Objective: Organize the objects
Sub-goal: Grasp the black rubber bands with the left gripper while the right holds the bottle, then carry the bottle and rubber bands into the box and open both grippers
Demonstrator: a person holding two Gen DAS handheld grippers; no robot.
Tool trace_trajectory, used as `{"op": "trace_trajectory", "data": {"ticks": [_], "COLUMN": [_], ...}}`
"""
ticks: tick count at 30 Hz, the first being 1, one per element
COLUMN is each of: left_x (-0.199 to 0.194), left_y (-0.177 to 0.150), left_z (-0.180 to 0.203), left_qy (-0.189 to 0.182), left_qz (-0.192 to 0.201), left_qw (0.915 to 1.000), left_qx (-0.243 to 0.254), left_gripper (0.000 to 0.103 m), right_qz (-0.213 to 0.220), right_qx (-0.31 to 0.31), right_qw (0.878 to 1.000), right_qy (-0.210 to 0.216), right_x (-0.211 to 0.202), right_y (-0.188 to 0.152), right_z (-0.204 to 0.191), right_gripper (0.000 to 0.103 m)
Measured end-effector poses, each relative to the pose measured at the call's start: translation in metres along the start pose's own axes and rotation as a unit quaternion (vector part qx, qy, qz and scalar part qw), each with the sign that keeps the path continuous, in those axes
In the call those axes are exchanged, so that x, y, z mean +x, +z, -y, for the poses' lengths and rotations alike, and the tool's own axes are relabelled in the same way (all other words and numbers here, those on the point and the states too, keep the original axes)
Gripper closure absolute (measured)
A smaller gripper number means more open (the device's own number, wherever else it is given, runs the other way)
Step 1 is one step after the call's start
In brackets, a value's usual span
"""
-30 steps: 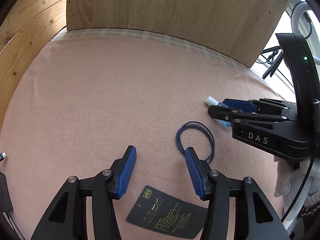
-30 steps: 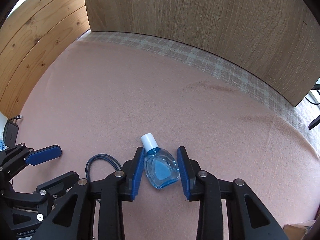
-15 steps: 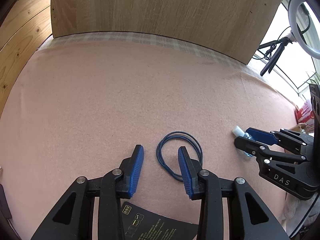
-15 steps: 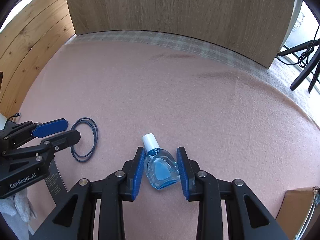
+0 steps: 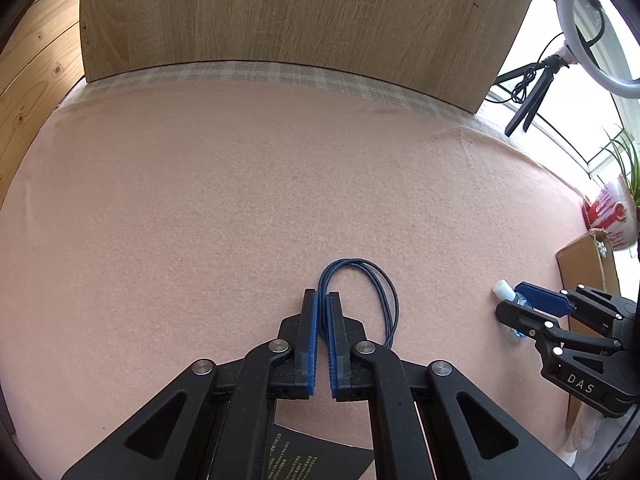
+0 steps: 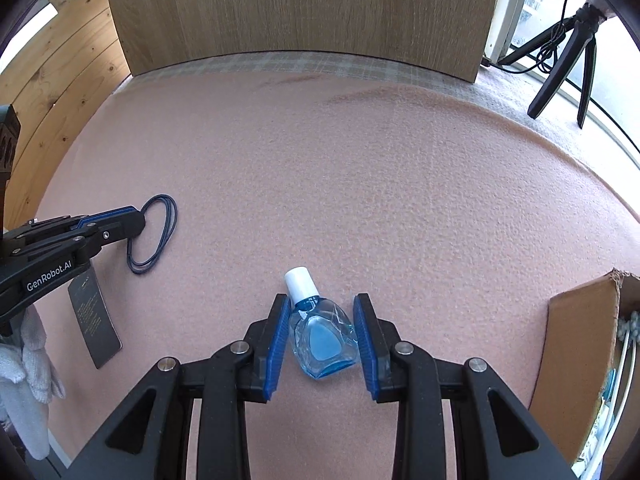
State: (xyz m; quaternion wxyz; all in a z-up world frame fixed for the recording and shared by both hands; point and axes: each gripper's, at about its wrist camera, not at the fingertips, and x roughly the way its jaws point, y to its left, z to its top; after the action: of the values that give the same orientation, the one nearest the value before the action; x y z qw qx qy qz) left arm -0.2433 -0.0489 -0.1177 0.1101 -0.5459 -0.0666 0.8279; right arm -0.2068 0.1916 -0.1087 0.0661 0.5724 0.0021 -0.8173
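A coiled blue cable [image 5: 380, 280] lies on the pink felt mat [image 5: 240, 200]. My left gripper [image 5: 323, 300] is shut on the left strand of that coil; it also shows in the right wrist view [image 6: 138, 220] with the cable [image 6: 160, 232] looping past its tips. A small clear blue bottle with a white cap [image 6: 320, 332] sits between the blue pads of my right gripper [image 6: 322, 312], which is shut on it. The right gripper also shows in the left wrist view [image 5: 516, 300] with the bottle's white cap [image 5: 503, 290] sticking out.
A black printed card [image 6: 94, 324] lies on the mat under the left gripper. A cardboard box [image 6: 580, 344] stands at the right edge. A wooden board [image 5: 300, 12] backs the mat. A tripod [image 6: 564, 68] and a red-and-white plant pot [image 5: 612, 216] stand at the right.
My left gripper moved forward over the cable and closed on its left strand. My right gripper carried the bottle to the right, toward the cardboard box.
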Motion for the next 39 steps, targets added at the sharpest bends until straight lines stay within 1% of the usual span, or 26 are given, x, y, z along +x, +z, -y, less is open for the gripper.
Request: {"op": "trace_trajectory", "data": {"ticks": [5,9,11,14,18,24,32,36,39], "left_x": [-0.004,-0.007,-0.010,-0.016,-0.026,-0.043,-0.071,-0.081,-0.088], "left_y": [-0.016,-0.032,-0.039,-0.053,-0.072,-0.093,-0.096,-0.094,-0.088], "left_z": [0.015,0.030,0.034,0.037,0.038,0.037,0.053,0.068,0.086], "left_qy": [-0.018,-0.033,-0.045,-0.059,-0.068,-0.075,-0.089,-0.102,-0.116], "left_qz": [-0.003,-0.013,-0.019,-0.022,-0.023,-0.018,0.004,0.012,0.020], "left_qw": [0.9998,0.9993,0.9988,0.9980,0.9973,0.9966,0.9957,0.9946,0.9931], "left_qx": [0.000,0.010,0.006,-0.004,-0.017,-0.030,-0.025,-0.018,-0.007], "left_gripper": [0.100,0.100,0.100,0.100,0.100,0.100,0.100,0.100,0.100], "right_qz": [0.002,0.005,0.011,0.022,0.040,0.059,0.091,0.115,0.132], "right_qx": [0.023,0.037,0.048,0.066,0.087,0.107,0.120,0.129,0.140], "right_qw": [1.000,0.999,0.999,0.997,0.995,0.991,0.987,0.984,0.981], "right_qy": [0.008,0.016,0.020,0.028,0.042,0.057,0.063,0.052,0.039], "right_x": [-0.008,-0.015,-0.021,-0.032,-0.049,-0.071,-0.107,-0.131,-0.150], "right_y": [-0.016,-0.031,-0.040,-0.053,-0.069,-0.092,-0.116,-0.127,-0.136], "right_z": [0.009,0.015,0.020,0.027,0.036,0.042,0.053,0.065,0.079], "right_gripper": [0.074,0.074,0.074,0.074,0.074,0.074,0.074,0.074,0.074]}}
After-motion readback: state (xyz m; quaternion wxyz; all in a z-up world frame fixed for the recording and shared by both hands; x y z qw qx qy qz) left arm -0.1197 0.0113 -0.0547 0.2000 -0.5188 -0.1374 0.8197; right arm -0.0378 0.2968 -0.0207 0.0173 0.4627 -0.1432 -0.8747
